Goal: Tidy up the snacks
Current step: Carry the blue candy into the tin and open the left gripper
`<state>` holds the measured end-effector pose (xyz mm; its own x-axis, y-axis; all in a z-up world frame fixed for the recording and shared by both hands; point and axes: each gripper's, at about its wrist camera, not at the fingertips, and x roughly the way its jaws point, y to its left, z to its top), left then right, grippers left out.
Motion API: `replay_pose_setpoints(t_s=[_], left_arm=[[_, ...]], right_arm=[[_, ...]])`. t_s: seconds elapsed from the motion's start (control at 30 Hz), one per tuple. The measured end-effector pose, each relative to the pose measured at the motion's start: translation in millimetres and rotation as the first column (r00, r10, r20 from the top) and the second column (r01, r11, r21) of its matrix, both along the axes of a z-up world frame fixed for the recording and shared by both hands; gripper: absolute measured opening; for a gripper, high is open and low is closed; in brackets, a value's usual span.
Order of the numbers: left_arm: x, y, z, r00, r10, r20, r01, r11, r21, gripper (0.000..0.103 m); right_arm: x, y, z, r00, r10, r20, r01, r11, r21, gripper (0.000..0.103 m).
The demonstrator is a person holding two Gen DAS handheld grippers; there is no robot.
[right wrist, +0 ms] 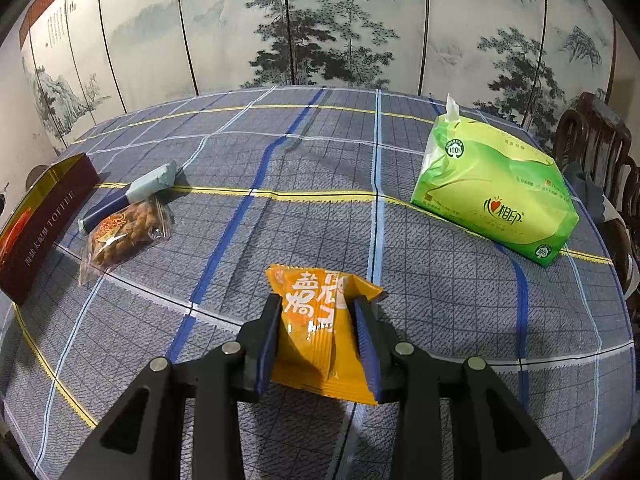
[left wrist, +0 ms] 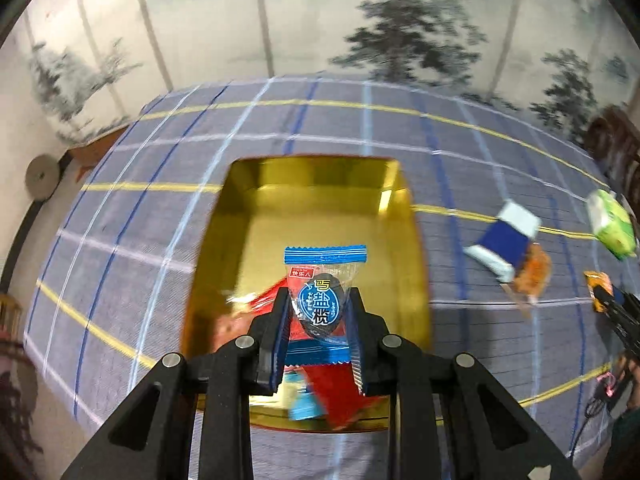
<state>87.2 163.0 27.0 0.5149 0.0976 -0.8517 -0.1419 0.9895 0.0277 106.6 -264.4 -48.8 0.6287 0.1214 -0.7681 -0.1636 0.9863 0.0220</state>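
Left gripper [left wrist: 319,316] jaws clamp a blue olive sweet [left wrist: 322,298] above the gold tin [left wrist: 320,168]; release centrally. Right gripper [right wrist: 318,330] jaws clamp an orange packet [right wrist: 320,328]

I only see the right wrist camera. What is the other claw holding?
Observer: The left gripper is shut on a small blue-edged clear candy wrapper.
Operator: Where is it?
Observer: Above the open gold rectangular tin.
Operator: Anything inside the tin?
Observer: Yes, red and blue wrapped snacks lie at its near end.
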Motion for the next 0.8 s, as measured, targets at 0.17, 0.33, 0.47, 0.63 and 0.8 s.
replay_pose_setpoints(t_s=[0.17,0.33,0.47,0.63,0.8], left_arm=[[-3.2,23.6,-12.2,0.997,0.058,-0.045,-0.058,0.998,-0.007,0.023],[-7.1,28.3,-24.0,0.995,0.070,-0.077,-0.071,0.997,-0.004,0.023],[-6.9,27.5,-32.3,0.993,0.063,-0.097,-0.065,0.998,-0.017,0.023],[-5.0,22.6,-32.0,0.996,0.035,-0.086,-0.035,0.999,0.000,0.023],[-1.2,17.7,-29.8,0.997,0.009,-0.075,-0.010,1.000,-0.011,0.023]], right_arm=[[-0.9,-0.2,0.0,1.000,0.000,0.001,0.000,1.000,-0.007,0.037],[-1.3,2.3,0.2,1.000,-0.001,0.002,0.001,1.000,-0.023,0.037],[-1.1,3.3,0.1,1.000,0.000,0.002,0.000,1.000,-0.028,0.037],[-1.2,4.7,0.0,1.000,-0.001,0.003,0.001,0.999,-0.040,0.037],[-1.1,5.1,-0.2,1.000,-0.001,0.004,0.001,0.999,-0.043,0.037]])
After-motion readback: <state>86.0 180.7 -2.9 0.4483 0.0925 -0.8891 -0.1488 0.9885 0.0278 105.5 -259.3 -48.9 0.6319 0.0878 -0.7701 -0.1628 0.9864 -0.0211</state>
